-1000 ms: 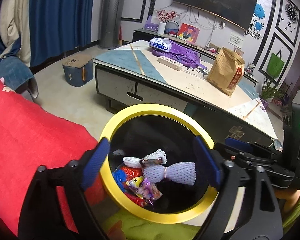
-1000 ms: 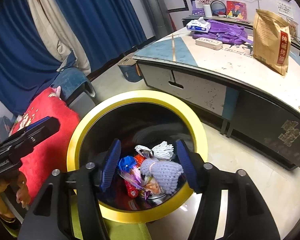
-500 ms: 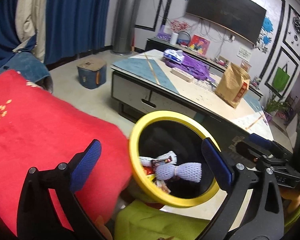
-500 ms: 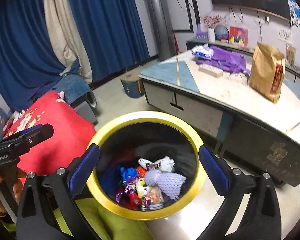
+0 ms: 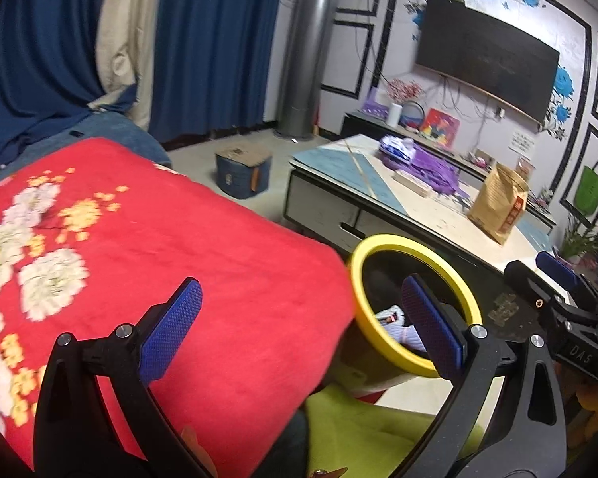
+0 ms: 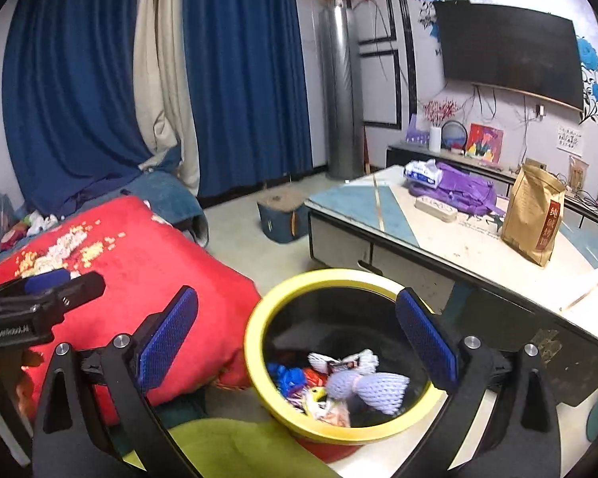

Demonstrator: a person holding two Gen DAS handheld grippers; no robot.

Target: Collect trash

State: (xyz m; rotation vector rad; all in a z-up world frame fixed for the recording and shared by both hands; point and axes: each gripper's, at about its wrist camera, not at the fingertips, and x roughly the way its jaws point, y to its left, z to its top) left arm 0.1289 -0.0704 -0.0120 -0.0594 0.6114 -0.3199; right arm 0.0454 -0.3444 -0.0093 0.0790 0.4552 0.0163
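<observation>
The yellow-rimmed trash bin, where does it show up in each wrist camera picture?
Left wrist: yellow-rimmed trash bin sits right of centre, partly behind the left gripper's right finger.
Right wrist: bin sits low centre, between the right gripper's open fingers.
Shared landmark: brown paper bag.

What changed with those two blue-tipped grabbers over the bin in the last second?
Both pulled up and away from the yellow-rimmed bin. The left gripper swung out over the red blanket, and both it and the right gripper opened wide, empty. The foam nets and wrappers stayed inside the bin.
</observation>
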